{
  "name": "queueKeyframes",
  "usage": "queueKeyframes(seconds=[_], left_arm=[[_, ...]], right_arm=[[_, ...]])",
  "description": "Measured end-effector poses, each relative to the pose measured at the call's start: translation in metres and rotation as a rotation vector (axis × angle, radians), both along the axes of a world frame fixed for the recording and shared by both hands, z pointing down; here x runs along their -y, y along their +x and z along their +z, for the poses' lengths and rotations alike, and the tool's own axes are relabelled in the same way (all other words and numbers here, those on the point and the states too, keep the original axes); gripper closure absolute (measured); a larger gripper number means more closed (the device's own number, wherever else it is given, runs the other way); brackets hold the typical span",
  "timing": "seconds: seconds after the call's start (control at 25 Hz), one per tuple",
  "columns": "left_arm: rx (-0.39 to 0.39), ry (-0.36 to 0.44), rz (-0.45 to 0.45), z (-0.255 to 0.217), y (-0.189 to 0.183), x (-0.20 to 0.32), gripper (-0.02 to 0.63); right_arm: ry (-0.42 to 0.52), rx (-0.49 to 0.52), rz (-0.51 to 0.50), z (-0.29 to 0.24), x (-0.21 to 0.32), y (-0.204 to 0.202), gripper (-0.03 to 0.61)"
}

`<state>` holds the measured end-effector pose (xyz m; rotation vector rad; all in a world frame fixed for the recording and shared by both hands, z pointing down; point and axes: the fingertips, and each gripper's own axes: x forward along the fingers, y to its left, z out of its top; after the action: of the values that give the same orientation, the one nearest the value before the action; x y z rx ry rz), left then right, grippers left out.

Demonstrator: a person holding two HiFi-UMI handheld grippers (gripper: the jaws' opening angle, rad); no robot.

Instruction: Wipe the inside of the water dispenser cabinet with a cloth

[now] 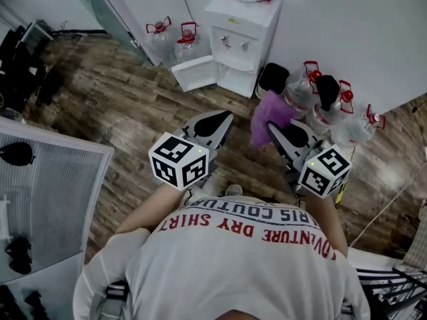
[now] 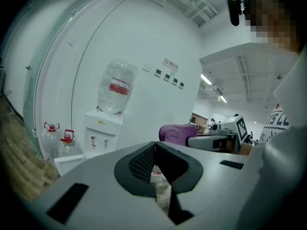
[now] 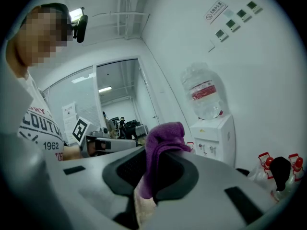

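The white water dispenser [image 1: 241,40] stands against the far wall with a bottle on top, and its lower cabinet door [image 1: 195,73] hangs open to the left. My right gripper [image 1: 283,137] is shut on a purple cloth [image 1: 270,117], which bunches out past the jaws [image 3: 163,143]. My left gripper [image 1: 215,124] is held beside it at about the same height, jaws shut with nothing between them [image 2: 154,150]. Both grippers are well short of the dispenser [image 2: 101,131], out over the wood floor. The cabinet's inside shows only as a white opening.
Two red-capped water jugs [image 1: 172,37] stand left of the open door. Several more jugs [image 1: 337,109] and a black bin [image 1: 272,77] crowd the wall to the dispenser's right. A white ribbed surface [image 1: 50,179] lies at the left, and a glass partition [image 1: 100,2] stands behind it.
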<state>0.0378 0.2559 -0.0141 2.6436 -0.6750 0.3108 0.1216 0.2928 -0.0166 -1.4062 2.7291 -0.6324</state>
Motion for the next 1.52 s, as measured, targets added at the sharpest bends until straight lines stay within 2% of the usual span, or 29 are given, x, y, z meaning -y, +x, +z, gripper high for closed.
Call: queueKeyframes(seconds=[0.48,0.72,1.0,1.32,1.52], left_arm=[[0.016,-0.052,-0.069,0.041,0.014,0.085,0.586],[0.033,-0.051,-0.137,0.051,0.028,0.15,0.586],[0.064,-0.045,-0.205,0.068,0.04,0.222,0.586],[0.071,-0.081,-0.256,0.114,0.023,0.27,0.586],[0.086,-0.085,-0.233,0.153,0.003,0.291,0.586]], right_arm=[[-0.056,-0.014,-0.061,0.037,0.098,0.015,0.516],[-0.085,0.003,-0.124,0.055,0.17,0.031,0.515],[-0.115,-0.022,-0.229,0.078,0.245,0.032,0.517],[-0.178,-0.066,-0.278,0.133,0.293,0.012,0.517],[-0.215,-0.078,-0.269,0.179,0.309,-0.011,0.517]])
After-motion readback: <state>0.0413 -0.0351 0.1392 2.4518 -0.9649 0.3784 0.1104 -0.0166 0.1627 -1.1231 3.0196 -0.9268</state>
